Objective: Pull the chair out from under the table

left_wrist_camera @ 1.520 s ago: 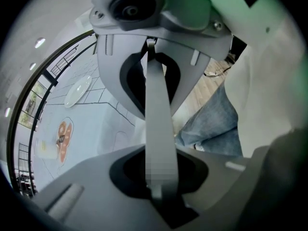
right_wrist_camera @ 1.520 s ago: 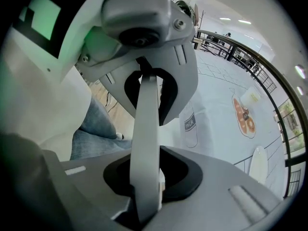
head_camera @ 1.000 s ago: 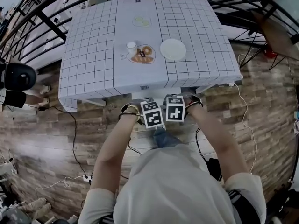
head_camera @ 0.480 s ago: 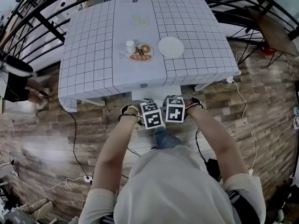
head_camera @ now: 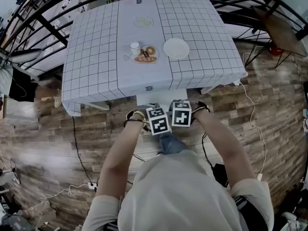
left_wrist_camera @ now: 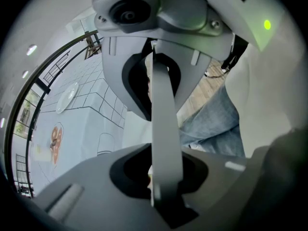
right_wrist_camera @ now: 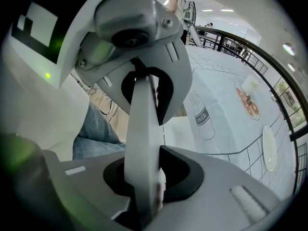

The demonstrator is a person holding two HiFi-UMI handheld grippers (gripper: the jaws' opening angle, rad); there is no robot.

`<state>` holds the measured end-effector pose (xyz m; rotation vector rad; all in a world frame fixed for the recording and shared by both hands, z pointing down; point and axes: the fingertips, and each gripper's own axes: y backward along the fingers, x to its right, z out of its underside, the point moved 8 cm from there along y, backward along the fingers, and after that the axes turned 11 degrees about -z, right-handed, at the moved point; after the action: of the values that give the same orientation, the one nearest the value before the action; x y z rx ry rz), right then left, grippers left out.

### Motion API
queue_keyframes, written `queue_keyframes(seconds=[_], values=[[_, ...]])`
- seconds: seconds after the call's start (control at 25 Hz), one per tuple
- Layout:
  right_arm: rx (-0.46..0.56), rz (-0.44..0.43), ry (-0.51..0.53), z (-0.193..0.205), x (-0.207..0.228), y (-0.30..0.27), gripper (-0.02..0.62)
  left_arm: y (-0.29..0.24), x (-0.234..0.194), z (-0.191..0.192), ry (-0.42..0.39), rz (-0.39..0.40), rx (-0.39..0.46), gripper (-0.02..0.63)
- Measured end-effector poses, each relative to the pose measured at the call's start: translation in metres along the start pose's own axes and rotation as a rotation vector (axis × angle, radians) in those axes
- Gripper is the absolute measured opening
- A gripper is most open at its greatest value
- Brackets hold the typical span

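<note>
The left gripper [left_wrist_camera: 161, 129] has its fingers [left_wrist_camera: 115, 78] closed on the pale top rail of the chair [left_wrist_camera: 166, 100]. The rail runs straight across the gap and sits in the dark notch of each finger. The right gripper [right_wrist_camera: 144, 134] grips the same way: its fingers [right_wrist_camera: 175, 81] are clamped on the chair's rail, which crosses from one finger's notch to the other.

In the head view the two grippers sit side by side, nearly touching, and point steeply down. Just beyond the fingers, a white part of the chair shows at the near edge of the counter [head_camera: 91, 57]. The rest of the chair is tucked beneath the overhanging grid-patterned cloth [head_camera: 202, 37]. Farther beyond the fingers, a white plate [head_camera: 176, 48] lies on the counter top beside food pictures printed on the cloth.

On the near side of the fingers is the person's leg in blue jeans [head_camera: 169, 142], over a wood-pattern floor [head_camera: 43, 143].
</note>
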<state>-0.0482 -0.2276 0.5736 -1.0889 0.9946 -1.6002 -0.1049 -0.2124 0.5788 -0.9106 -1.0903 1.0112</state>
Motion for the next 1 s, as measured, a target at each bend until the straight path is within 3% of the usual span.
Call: queue_keyframes(seconds=[1.0], values=[[-0.009,-0.023,-0.011,-0.006,-0.039,-0.009,0.077,0.013,0.038,0.005,0.012,0.016,0.01,0.078]])
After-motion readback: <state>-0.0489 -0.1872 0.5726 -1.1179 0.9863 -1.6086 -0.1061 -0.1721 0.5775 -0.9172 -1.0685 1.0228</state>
